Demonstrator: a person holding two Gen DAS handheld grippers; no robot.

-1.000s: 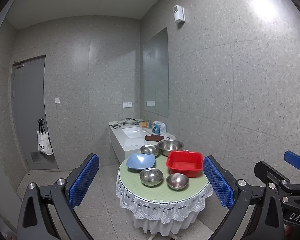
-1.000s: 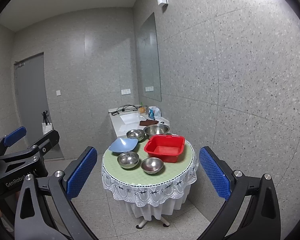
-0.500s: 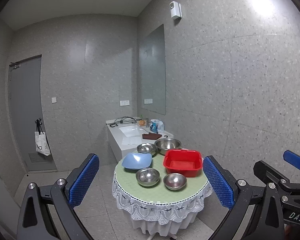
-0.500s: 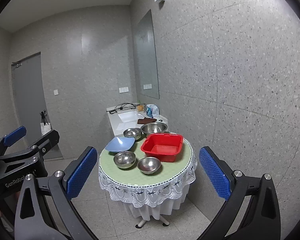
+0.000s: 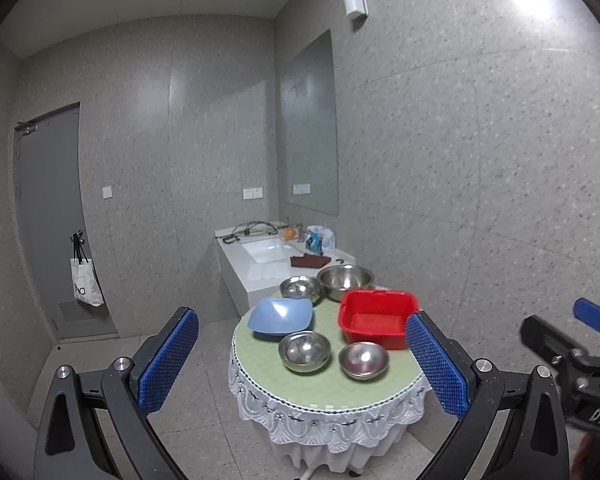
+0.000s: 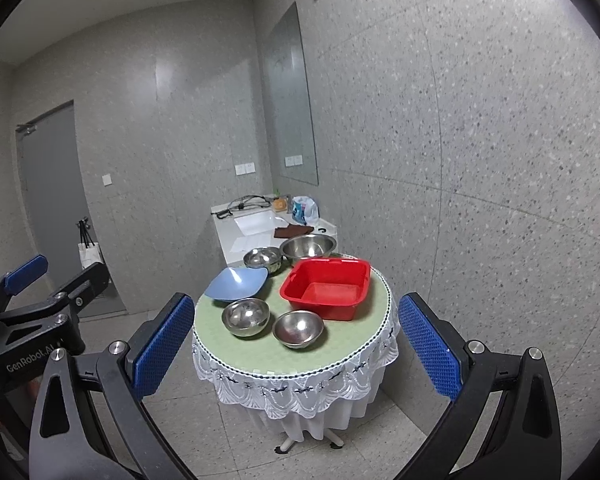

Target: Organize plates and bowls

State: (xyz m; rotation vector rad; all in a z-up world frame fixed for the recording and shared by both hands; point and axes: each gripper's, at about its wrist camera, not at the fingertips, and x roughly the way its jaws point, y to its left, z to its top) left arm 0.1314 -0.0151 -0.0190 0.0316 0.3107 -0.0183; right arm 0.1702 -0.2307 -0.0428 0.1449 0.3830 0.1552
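Note:
A small round table (image 5: 260, 364) (image 6: 260, 354) with a green cloth holds a red square basin (image 5: 374, 322) (image 6: 326, 288), a blue square plate (image 5: 280, 315) (image 6: 236, 283) and several steel bowls: two near ones (image 5: 305, 351) (image 5: 363, 360) (image 6: 246, 316) (image 6: 298, 328) and two at the back (image 5: 300, 287) (image 5: 345, 280) (image 6: 262, 258) (image 6: 308, 247). My left gripper (image 5: 302, 368) and my right gripper (image 6: 292, 348) are both open and empty, held well short of the table.
A white sink counter (image 5: 268, 256) (image 6: 252, 228) with cables, a brown cloth and a bag stands behind the table against the wall. A grey door (image 5: 48, 216) with a hanging tote bag is at the left. Tiled floor surrounds the table.
Both cameras have come a little closer to the table and shifted slightly. The table and dishes sit lower and larger in view. Both grippers stay open.

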